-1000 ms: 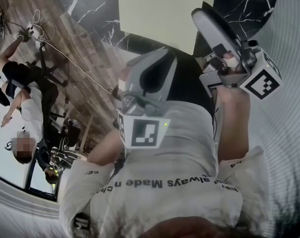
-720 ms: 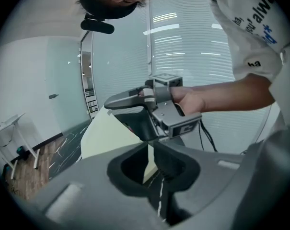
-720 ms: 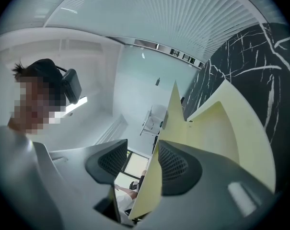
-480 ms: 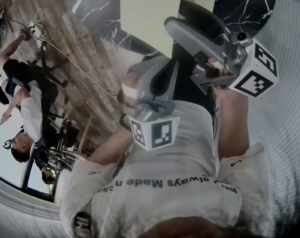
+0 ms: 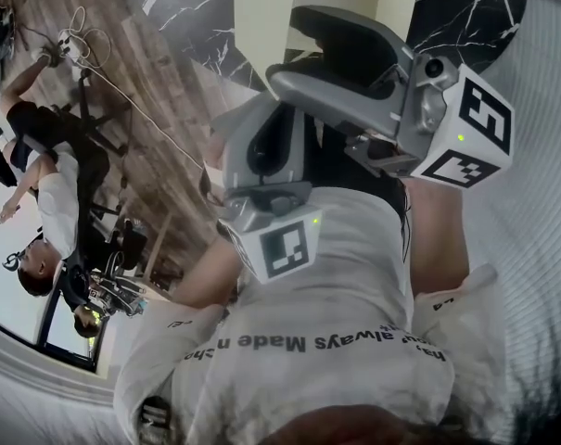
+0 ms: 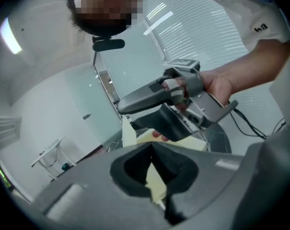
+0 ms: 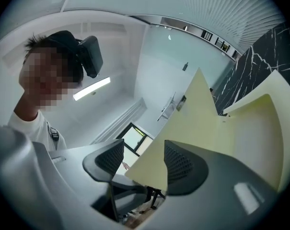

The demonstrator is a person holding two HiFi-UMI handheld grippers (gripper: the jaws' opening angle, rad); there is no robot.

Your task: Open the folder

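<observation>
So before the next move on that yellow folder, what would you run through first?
1. Left gripper has hold of the folder: ok, its jaws are shut on a yellow sheet.
2. Right gripper has let go: ok, its jaws are wide apart and have just been opening. A folder edge stands between them, unpressed.
3. Folder open: ok, two yellow leaves stand apart in the right gripper view.
4. Grippers clear of each other: ok, apart in the left gripper view.
5. Folder supported by a table underneath: cannot tell.
</observation>
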